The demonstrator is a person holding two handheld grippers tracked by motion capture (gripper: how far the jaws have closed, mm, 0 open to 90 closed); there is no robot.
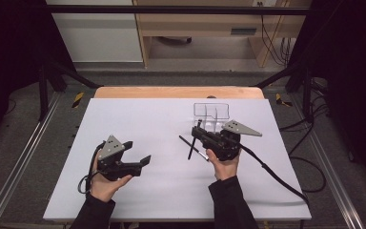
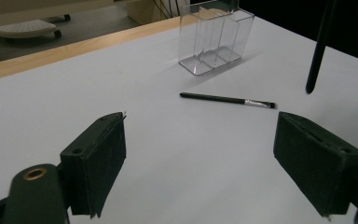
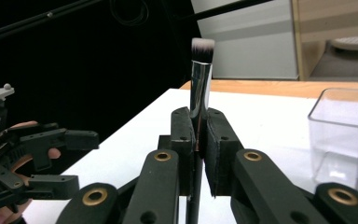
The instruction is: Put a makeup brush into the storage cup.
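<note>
Looking down from the high view, the right gripper (image 1: 201, 135) is clenched on a thick brush (image 1: 193, 143), which hangs from the fingers with its handle slanting down toward the tabletop (image 1: 138, 119). One thin brush (image 1: 193, 148) lies flat just beside that hand, well apart from the left gripper (image 1: 138, 153), whose fingers are spread with nothing between them. One clear organiser (image 1: 211, 114) stands just beyond the right hand.

From the left gripper view, both fingers (image 2: 100, 163) stand wide and empty; the thin brush (image 2: 227, 100) lies ahead, long axis crosswise to them, bristles toward the right, with the organiser (image 2: 216, 39) farther off.

From the right gripper view, the fingers (image 3: 182, 140) pinch the thick brush (image 3: 201, 79) upright, bristles up, the organiser (image 3: 342, 135) near on the right. Two brushes, one organiser; I judge the organiser nearer the right hand.
</note>
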